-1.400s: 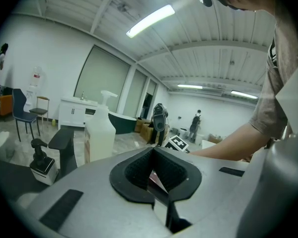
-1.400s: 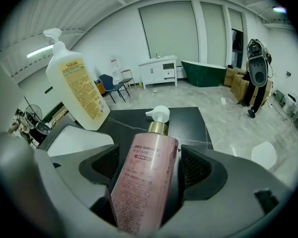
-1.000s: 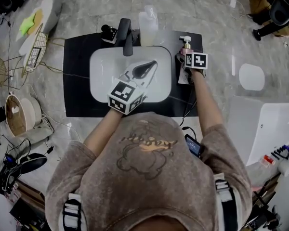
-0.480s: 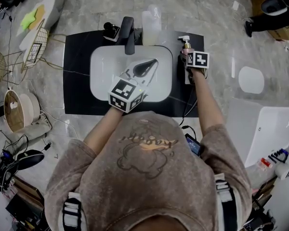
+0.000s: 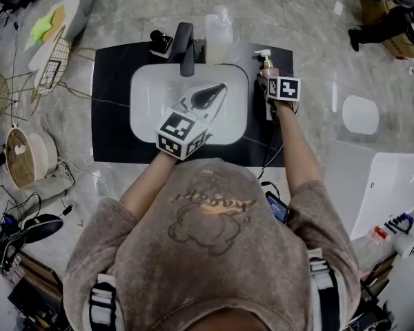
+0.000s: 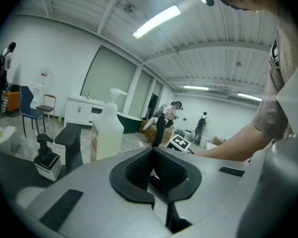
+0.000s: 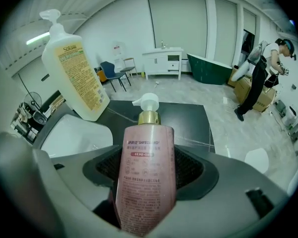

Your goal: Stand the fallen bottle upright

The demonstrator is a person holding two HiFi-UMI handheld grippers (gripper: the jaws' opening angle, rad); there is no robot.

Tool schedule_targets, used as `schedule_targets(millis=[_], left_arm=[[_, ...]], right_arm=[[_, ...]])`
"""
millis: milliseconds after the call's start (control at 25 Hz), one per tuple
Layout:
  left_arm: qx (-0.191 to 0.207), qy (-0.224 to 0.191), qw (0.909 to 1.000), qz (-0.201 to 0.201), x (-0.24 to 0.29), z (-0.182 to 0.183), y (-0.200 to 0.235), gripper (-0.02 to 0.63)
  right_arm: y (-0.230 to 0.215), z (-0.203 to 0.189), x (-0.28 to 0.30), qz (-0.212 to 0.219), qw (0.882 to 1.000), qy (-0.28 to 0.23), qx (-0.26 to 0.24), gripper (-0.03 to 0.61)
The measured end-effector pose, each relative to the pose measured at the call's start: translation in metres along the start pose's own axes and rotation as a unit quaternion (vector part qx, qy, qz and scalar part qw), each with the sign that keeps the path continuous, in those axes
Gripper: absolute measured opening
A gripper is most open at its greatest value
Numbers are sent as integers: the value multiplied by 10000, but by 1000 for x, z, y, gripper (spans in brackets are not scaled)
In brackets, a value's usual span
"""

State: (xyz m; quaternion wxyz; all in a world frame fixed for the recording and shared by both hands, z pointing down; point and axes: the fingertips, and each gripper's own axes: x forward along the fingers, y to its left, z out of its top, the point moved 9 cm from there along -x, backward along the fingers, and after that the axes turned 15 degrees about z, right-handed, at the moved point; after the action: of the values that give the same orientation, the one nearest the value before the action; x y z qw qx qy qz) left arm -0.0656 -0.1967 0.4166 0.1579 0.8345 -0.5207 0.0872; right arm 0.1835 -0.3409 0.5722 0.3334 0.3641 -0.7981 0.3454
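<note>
**Now upright – pink bottle clamped by the right gripper**

Only the pump and neck of the pink bottle (image 5: 267, 65) show in the head view; the right gripper (image 5: 268, 83) covers its body. In the right gripper view the bottle's base is cut off below the jaws, whose pads press on both its sides. It stands on the black mat (image 5: 110, 116), just right of the white basin (image 5: 146, 92).

The left gripper (image 6: 152, 152) hangs over the basin with its jaws together – a small reddish patch behind the pads is too dim to tell. A large pale pump bottle (image 7: 75, 68) stands behind the basin beside the faucet (image 5: 185, 47); neither bottle shows how full it is.
</note>
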Motion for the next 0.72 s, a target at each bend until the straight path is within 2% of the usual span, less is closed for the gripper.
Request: schedule_targets(millis=[400, 720], left_arm=[[1, -20, 9999, -104, -1, 0, -3, 18], [43, -19, 9997, -228, -6, 0, -10, 18]], right_arm=[[11, 8, -24, 69, 9974, -705, -99, 307], [25, 5, -55, 46, 9899, -1393, -249, 307]])
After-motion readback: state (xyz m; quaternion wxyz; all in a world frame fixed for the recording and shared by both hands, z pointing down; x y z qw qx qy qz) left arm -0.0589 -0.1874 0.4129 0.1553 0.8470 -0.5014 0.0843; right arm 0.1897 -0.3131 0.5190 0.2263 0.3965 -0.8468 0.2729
